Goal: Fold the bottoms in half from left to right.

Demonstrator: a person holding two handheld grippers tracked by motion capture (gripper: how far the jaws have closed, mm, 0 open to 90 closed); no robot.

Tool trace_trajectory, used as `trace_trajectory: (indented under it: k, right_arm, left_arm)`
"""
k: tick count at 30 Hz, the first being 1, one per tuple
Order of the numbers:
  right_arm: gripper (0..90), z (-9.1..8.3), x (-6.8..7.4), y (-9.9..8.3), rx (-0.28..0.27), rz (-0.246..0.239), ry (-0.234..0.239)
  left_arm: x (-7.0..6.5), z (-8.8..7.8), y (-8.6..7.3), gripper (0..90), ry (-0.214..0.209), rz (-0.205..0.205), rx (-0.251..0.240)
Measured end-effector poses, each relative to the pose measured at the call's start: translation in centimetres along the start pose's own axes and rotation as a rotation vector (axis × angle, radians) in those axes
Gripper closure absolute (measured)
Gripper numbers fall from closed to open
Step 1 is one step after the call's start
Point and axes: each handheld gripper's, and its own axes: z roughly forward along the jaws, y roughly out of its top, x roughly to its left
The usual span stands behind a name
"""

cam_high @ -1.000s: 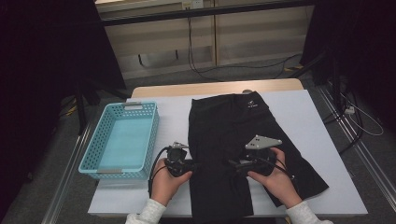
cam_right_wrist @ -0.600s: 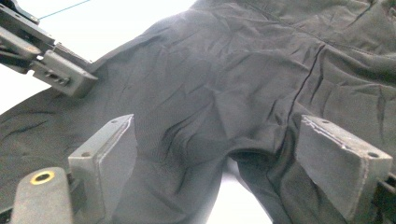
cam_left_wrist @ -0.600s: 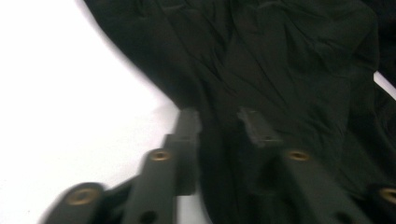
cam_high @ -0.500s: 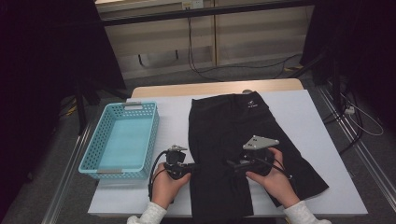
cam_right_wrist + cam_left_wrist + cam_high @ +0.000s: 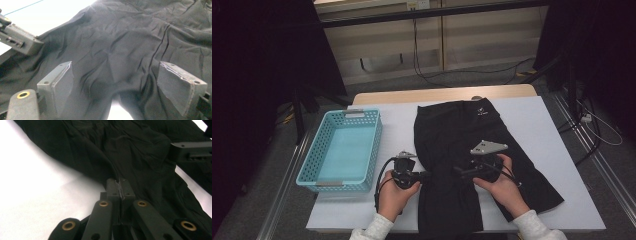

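No legible text, number or brand name on anything in view. The black garment (image 5: pixel 467 150) carries a small white mark near its far edge, at the waistband, seen from the high view. Too small to read as letters or a logo.

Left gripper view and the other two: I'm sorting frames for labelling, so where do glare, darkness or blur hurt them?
Left gripper view: the white table blows out to featureless white, and the black shorts keep only faint folds. Right gripper view: soft overall, its claw pads blurred, glare at the top. High view: dim, the room's sides nearly black, though the blue basket reads clearly.
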Motion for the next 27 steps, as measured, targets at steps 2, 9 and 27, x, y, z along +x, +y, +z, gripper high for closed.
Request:
trace_trajectory:
  k: [2, 9, 27]
  right_arm:
    - [15.4, 0.5, -0.1, 0.5, 0.004, -0.003, 0.002]
    - [15.7, 2.4, -0.7, 2.0, 0.006, 0.036, 0.007]
    - [17.7, 5.8, -0.4, 4.1, 0.043, 0.052, 0.021]
  left_arm:
    - [-0.1, -0.1, 0.1, 89.2, -0.011, 0.002, -0.006]
    - [-0.2, -0.5, 0.4, 89.1, -0.020, 0.015, -0.029]
    - [-0.9, 0.0, 0.6, 89.2, -0.030, 0.039, -0.053]
